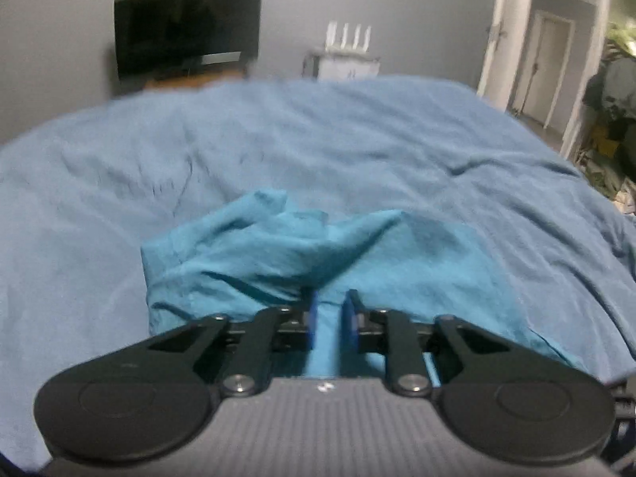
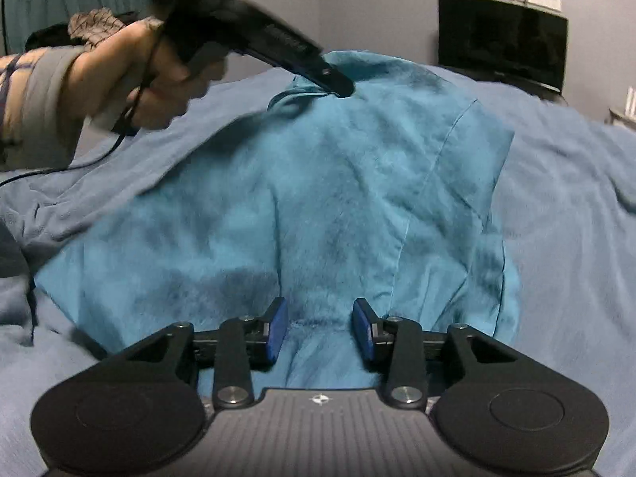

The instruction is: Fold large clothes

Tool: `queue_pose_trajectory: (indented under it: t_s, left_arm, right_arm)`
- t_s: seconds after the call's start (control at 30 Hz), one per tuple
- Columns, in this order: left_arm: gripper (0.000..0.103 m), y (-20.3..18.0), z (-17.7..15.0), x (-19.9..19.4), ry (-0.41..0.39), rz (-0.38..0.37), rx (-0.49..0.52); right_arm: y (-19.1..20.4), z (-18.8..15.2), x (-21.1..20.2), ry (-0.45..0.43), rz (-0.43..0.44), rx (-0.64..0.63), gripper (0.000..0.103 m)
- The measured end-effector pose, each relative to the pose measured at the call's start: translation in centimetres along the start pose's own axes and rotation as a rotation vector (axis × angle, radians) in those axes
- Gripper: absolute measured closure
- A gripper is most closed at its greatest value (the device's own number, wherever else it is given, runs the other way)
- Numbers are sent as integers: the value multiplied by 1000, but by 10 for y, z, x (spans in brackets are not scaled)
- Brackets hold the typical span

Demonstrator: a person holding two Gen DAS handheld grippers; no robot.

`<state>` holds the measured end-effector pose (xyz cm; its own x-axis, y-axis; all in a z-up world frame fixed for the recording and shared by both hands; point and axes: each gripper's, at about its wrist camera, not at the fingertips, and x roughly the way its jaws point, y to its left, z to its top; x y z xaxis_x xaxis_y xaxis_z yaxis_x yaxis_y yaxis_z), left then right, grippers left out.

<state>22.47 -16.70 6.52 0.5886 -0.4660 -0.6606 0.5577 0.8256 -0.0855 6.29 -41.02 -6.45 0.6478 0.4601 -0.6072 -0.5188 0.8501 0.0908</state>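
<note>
A large teal garment (image 1: 318, 246) lies crumpled on the bed's blue cover (image 1: 357, 139). In the left wrist view my left gripper (image 1: 332, 304) has a strip of the teal cloth pinched between its blue pads. The right wrist view shows that same left gripper (image 2: 338, 87), held by a person's hand (image 2: 131, 75), gripping the garment (image 2: 318, 198) at its far edge and pulling it up into a peak. My right gripper (image 2: 320, 318) hovers low over the garment's near part. Its blue pads stand apart and do not press on the cloth.
A dark TV (image 1: 187, 31) hangs on the grey wall beyond the bed, with a white router (image 1: 348, 39) on a small stand beside it. An open doorway (image 1: 548, 59) and piled clutter (image 1: 612, 119) are at the right. A black cable (image 2: 39, 171) trails from the left hand.
</note>
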Motion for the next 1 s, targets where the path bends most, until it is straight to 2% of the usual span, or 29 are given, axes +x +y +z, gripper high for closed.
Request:
queue_pose_trajectory:
  t_s: [0.07,0.13,0.2,0.33,0.43,0.5,0.53,0.6,0.67,0.7,0.73,0.8,0.83,0.93,1.0]
  left_arm:
    - [99,15,2,28,53,-13,-63]
    - [99,40,-5,51,93,-65,-204]
    - [99,55,-15,64,91,-102,-280]
    - [100,46,-23,53,47,-83,-219]
    - [98,25,-30,9,-17,-54,-115]
    - [87,8,-42,-24,-59,-14,-55]
    - [83,1,-50,-42,-64,-10,-42]
    - [68,-11,-70,-70,-60,-7,-41]
    - [57,-19,-92,-92,-59,27,-34]
    - [52,-19,-103,-101,-65,52,-38]
    - [42,-17,-113,-107,-69,86,-38]
    - [38,-9,-127,-108,-70,162,-70]
    - [37,-1,-133,-103,-50,185,-113]
    - [30,28,-149,-91,-12,110,-264]
    - [26,43,-153,-80,8,-10,-365]
  right_arm:
    - [-6,-7,7,-12,9,52,64]
    - [-4,-12,12,-26,-6,48,64]
    - [-2,-20,12,-37,-19,47,64]
    - [6,-27,1,-53,-32,35,64]
    - [7,-28,-9,-71,-28,58,61]
    - [7,-32,-23,-95,-14,95,54]
    - [8,-31,-29,-111,-13,105,49]
    - [8,-29,-40,-135,-15,118,39]
    - [0,-23,-49,-164,-21,144,17]
    - [-11,-18,-55,-184,-42,158,12]
    - [-21,-11,-62,-205,-75,169,2]
    - [-45,2,-64,-202,-117,213,0]
    - [-60,6,-56,-176,-108,248,0]
    - [-102,9,-24,-51,-24,387,0]
    - [-122,6,10,40,37,469,0]
